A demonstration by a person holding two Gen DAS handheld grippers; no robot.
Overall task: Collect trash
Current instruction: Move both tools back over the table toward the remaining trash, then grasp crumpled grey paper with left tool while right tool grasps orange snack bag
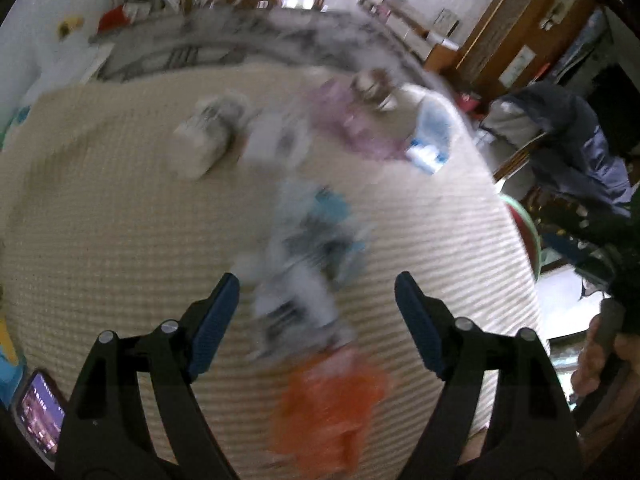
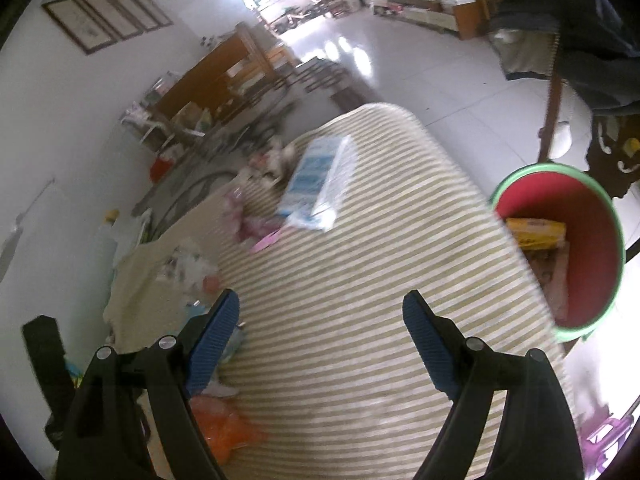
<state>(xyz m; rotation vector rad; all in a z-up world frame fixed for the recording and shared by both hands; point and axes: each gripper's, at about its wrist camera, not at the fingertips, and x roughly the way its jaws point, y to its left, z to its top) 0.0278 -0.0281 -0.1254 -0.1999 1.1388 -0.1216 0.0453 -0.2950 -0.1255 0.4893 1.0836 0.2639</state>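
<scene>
The trash lies scattered over a striped mat (image 2: 360,280), probably because nothing on it has been sorted yet. Nearest the left gripper (image 1: 316,292) is a crumpled blue-and-white wrapper (image 1: 308,256), badly blurred, and just below it, closer to the camera, an orange plastic bag (image 1: 328,408). Farther off lie a pale crushed carton (image 1: 208,136), a pinkish-purple bag (image 1: 352,120) and a blue-and-white packet (image 1: 430,136).

In the right wrist view a red bucket (image 2: 596,248) with a green rim sits just off the mat's edge, already holding a yellow box (image 2: 536,232). It looks like the collecting bin, set within easy reach of the mat.

The left gripper hangs over the mat with its jaws spread wide and nothing between them. It points down at the blue-and-white wrapper, which sits just ahead of the tips, so a pick-up seems likely there. The right gripper (image 2: 320,324) is likewise spread and empty. It is held over a bare stretch of mat between the trash and the bucket, angled across the stripes.
</scene>
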